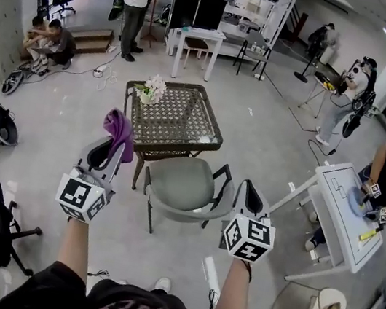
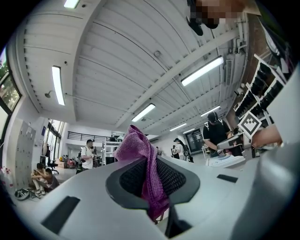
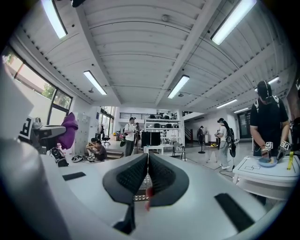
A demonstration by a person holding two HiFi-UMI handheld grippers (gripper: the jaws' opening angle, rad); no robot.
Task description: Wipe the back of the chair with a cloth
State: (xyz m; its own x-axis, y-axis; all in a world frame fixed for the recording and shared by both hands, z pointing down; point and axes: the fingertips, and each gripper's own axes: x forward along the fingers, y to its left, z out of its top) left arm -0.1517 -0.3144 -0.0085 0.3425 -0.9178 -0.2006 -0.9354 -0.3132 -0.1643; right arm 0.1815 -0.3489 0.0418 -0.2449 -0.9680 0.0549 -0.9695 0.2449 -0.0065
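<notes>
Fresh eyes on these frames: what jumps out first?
The purple terry cloth, pinched in the left gripper and held up at the head view's left. Just ahead stands a grey cushioned armchair with a black frame, its curved back nearest the person, in front of a woven-top table bearing white flowers. The right gripper is shut on nothing, near the chair's armrest.

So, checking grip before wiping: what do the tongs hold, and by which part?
The left tongs are shut on the purple cloth, pinched partway along, one end bunched past the tips. The right tongs are shut, empty.
</notes>
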